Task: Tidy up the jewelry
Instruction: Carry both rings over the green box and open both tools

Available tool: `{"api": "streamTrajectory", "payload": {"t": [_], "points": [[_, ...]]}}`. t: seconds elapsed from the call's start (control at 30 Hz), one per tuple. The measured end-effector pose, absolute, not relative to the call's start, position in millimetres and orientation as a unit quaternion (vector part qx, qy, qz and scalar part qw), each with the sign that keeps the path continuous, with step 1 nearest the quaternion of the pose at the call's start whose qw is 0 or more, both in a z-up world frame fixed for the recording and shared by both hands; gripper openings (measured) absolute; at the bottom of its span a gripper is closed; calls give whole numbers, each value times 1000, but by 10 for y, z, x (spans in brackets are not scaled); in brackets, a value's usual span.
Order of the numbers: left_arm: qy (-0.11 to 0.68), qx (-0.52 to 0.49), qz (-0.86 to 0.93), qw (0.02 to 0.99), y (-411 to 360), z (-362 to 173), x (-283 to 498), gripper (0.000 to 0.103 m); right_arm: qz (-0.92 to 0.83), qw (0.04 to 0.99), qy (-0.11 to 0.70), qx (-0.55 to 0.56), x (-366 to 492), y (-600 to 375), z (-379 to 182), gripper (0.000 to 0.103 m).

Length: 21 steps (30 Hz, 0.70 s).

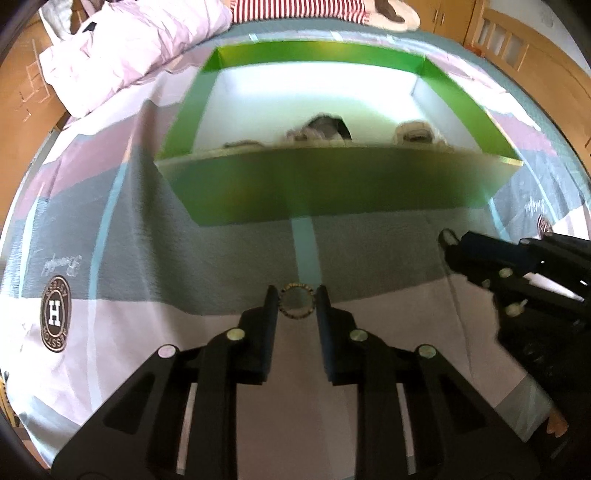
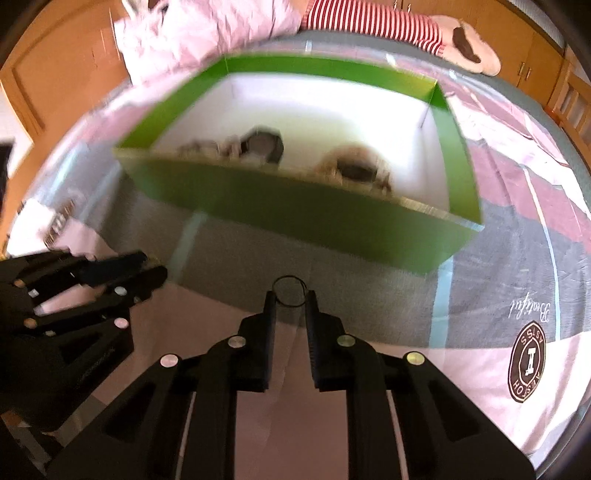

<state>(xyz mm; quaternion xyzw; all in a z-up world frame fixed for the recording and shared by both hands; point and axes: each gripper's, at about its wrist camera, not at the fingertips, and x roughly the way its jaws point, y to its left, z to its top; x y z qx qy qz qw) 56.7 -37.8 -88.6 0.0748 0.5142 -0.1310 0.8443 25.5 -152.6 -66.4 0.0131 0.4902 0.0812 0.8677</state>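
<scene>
My left gripper (image 1: pixel 296 295) is shut on a small beaded bracelet (image 1: pixel 297 314), a dark-and-gold ring whose sides touch both fingertips just above the bedspread. In the right wrist view, my right gripper (image 2: pixel 290 295) is shut on a thin black ring (image 2: pixel 290 277) that sticks out past its tips. Just beyond both grippers stands a green box (image 1: pixel 332 184) (image 2: pixel 295 221) with a white inside. It holds blurred jewellery: a dark bracelet (image 1: pixel 327 127) (image 2: pixel 262 146) and a beige one (image 1: pixel 413 133) (image 2: pixel 354 170). Each view also shows the other gripper, the right gripper (image 1: pixel 448 238) and the left gripper (image 2: pixel 155 267).
Everything lies on a bed with a pink, grey and blue patchwork spread bearing a round brown badge (image 1: pixel 55 314) (image 2: pixel 528 369). A pink quilt (image 1: pixel 129 48) and a red-striped cloth (image 1: pixel 295 9) lie behind the box. A small round piece (image 1: pixel 545 223) rests at the right. Wooden furniture surrounds the bed.
</scene>
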Motion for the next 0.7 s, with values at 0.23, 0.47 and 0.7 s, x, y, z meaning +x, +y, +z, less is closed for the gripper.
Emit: {"api": "streamTrajectory", "payload": {"t": [0.23,0.47,0.7], "points": [[433,-2,-138,891,-96,-270,639,21,81,923,369,70,321,-1817,15,16],[409,5,-130,903,-217,2,1167,21,33,918,381,104,808,-2178,-112,16],[450,19,-104,887,-326,-374,1756,21,21,898,415,144,1142,-2385,-382,16]]}}
